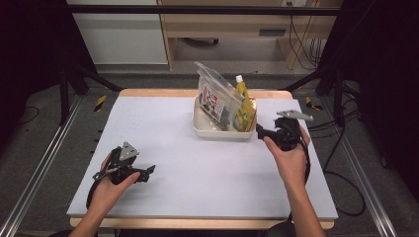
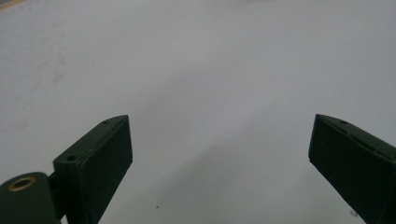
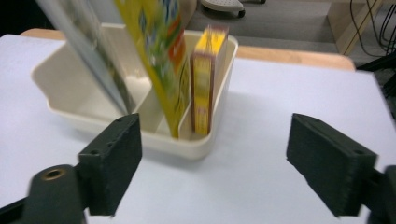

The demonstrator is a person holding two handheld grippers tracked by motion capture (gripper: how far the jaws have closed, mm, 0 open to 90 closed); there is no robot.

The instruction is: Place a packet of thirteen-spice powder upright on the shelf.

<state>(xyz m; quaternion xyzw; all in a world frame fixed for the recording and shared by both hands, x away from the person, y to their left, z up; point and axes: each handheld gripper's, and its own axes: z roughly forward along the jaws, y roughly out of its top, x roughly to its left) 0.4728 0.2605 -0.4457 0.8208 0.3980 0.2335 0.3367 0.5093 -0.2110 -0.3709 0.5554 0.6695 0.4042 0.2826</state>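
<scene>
While right gripper fingers gape empty beside bin, left gripper likewise.

A pale grey table top lies bare across its whole left half and along its near edge, giving wide free passage there. The one obstacle is a cream tray toward the far right of the table. Three packs stand in it and rise well above its rim: a tall clear pouch leaning left, a yellow spouted pouch beside it, and a small yellow box against the right wall. A strip of bare table runs between the tray and the table's right edge, partly taken up by the right gripper, whose jaws stand wide apart.
</scene>
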